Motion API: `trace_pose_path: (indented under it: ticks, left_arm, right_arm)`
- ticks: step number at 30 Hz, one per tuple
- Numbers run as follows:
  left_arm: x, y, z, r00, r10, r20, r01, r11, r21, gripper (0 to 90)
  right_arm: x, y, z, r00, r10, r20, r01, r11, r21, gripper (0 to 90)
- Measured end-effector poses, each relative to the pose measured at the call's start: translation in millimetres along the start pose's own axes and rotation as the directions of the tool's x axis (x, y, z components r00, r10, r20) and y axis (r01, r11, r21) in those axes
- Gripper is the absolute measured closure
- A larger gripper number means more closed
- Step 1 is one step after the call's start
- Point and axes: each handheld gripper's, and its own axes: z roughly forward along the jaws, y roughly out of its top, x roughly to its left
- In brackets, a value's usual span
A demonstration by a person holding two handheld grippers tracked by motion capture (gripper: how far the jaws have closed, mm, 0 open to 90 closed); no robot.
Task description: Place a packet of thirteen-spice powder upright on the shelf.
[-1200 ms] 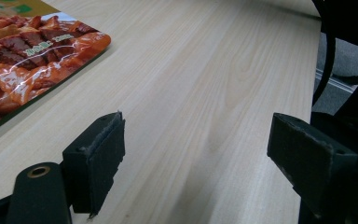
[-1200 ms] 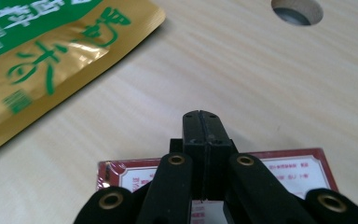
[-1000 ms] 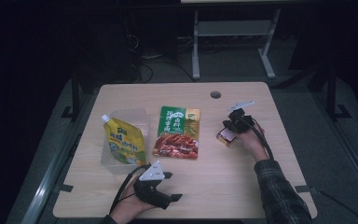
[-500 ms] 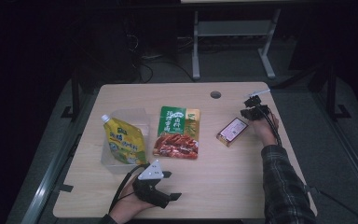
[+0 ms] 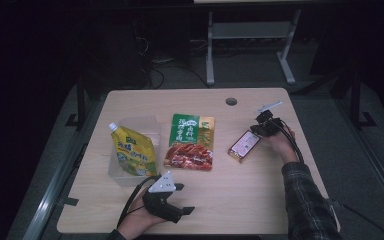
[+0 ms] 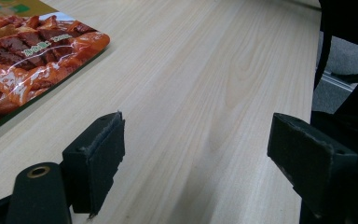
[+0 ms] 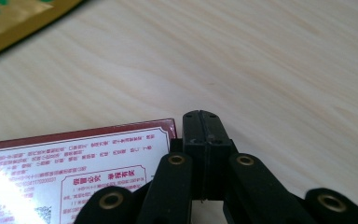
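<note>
A: Three packs lie on your table [image 5: 260, 210] in the high view. Which does your right gripper [image 5: 258, 131] work at?

B: At the box [image 5: 244, 146], the flat red-edged one with a pale printed face, on the right part of the table. Your right gripper sits at the box's far corner, just beside it. Your left gripper [image 5: 184, 199] rests low near the front edge, well apart from the box, its grey plate up. The meat pack [image 5: 190, 142] lies in the middle. The yellow pouch [image 5: 132, 152] leans in a clear tub [image 5: 116, 170] to the left.

A: What does the left gripper view give you?

B: Your left gripper [image 6: 196, 154] has its jaws wide apart, with bare wood between them and nothing held. A corner of the meat pack [image 6: 25, 60] lies at upper left, clear of both pads.

A: And the right gripper view?

B: Your right gripper [image 7: 204, 122] has its jaws pressed flat together with nothing between them. Its closed tip stands just beside the box's [image 7: 74, 163] near corner. Whether it touches the box's edge cannot be told. The box lies flat on the wood, its printed face up. A green and gold edge of the meat pack [image 7: 14, 21] shows at upper left.
</note>
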Motion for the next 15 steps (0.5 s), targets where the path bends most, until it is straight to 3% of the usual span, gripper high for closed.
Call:
trace_pose_path:
  ticks: [6,13,15]
  left_arm:
    - [-1.0,0.0,0.2,1.0,0.006,-0.002,-0.006,1.0,0.002,18.3]
    - [-0.7,-0.6,1.9,0.9999,0.009,-0.01,-0.009,0.9999,0.007,18.0]
    - [-0.7,-0.6,2.6,0.9999,0.012,-0.01,-0.012,0.9999,0.012,17.8]
  right_arm:
    - [18.4,-2.5,-6.9,0.9962,-0.072,-0.05,0.073,0.997,0.02,90.0]
    - [34.3,-15.4,-15.6,0.99,-0.082,-0.115,0.084,0.996,0.01,90.0]
    - [40.7,-18.4,-17.4,0.9858,-0.105,-0.131,0.105,0.994,-0.004,90.0]
